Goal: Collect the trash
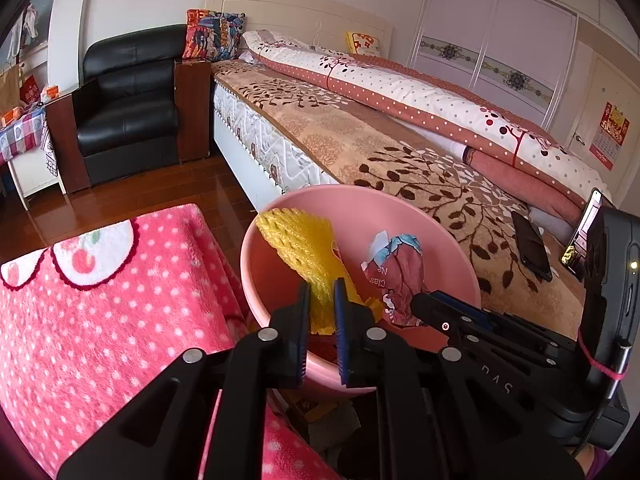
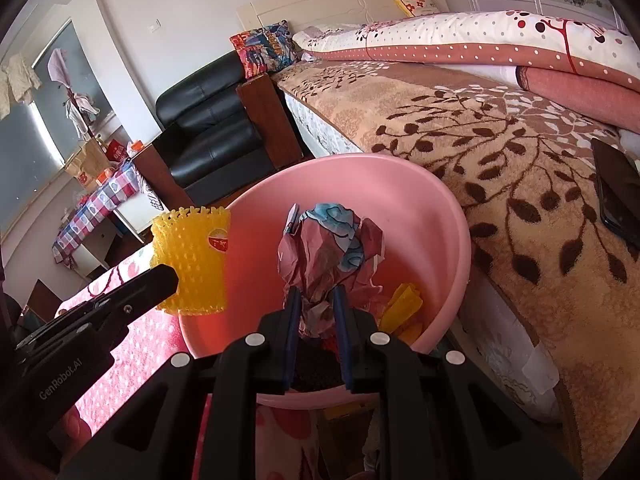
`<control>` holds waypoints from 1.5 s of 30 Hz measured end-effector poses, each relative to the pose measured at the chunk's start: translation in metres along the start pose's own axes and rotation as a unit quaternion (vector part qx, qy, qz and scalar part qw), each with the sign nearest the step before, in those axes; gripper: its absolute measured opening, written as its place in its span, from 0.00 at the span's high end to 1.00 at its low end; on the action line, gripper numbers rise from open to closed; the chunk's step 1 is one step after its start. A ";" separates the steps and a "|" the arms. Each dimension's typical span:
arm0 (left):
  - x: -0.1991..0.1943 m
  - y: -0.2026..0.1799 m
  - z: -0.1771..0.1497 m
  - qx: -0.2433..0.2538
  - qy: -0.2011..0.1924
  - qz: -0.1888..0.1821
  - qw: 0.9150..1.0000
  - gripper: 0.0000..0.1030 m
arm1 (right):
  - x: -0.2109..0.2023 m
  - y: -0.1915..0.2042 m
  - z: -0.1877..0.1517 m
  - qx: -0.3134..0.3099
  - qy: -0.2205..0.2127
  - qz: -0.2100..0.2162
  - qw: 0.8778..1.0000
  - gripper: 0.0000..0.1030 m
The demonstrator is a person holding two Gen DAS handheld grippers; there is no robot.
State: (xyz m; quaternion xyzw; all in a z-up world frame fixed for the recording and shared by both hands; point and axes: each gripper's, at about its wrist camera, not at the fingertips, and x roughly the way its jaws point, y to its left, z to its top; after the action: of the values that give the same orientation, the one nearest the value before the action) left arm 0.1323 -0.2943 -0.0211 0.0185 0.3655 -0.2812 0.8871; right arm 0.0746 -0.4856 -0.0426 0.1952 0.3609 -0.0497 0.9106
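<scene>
A pink plastic basin (image 1: 400,208) (image 2: 420,200) stands between a pink dotted blanket and the bed. My left gripper (image 1: 322,292) is shut on a yellow foam fruit net (image 1: 300,248) and holds it over the basin's left rim; the net also shows in the right wrist view (image 2: 192,260). My right gripper (image 2: 316,296) is shut on a crumpled red and blue wrapper (image 2: 332,248) and holds it above the basin's inside; the wrapper also shows in the left wrist view (image 1: 396,272). Yellow scraps (image 2: 404,308) lie in the basin's bottom.
A pink dotted fleece blanket (image 1: 100,320) lies at the left. The bed (image 1: 400,140) with a brown leaf-pattern cover is at the right, with a black phone (image 1: 532,248) (image 2: 618,196) on it. A black armchair (image 1: 128,108) stands behind on the wooden floor.
</scene>
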 end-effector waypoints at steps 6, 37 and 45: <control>0.000 0.002 -0.001 -0.002 0.002 -0.001 1.000 0.66 | 0.002 0.000 0.000 0.000 0.001 -0.005 1.000 0.82; -0.087 0.010 -0.012 0.015 -0.072 0.059 0.996 0.66 | -0.082 0.063 -0.032 -0.065 -0.071 -0.008 0.995 0.41; -0.117 0.018 -0.022 0.010 -0.096 0.073 0.993 0.66 | -0.104 0.085 -0.044 -0.070 -0.086 -0.005 0.994 0.34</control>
State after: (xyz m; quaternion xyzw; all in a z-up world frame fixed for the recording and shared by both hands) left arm 0.0603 -0.2171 0.0366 0.0263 0.2736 -0.2200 0.9360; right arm -0.0103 -0.3956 0.0251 0.1243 0.2846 -0.0460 0.9494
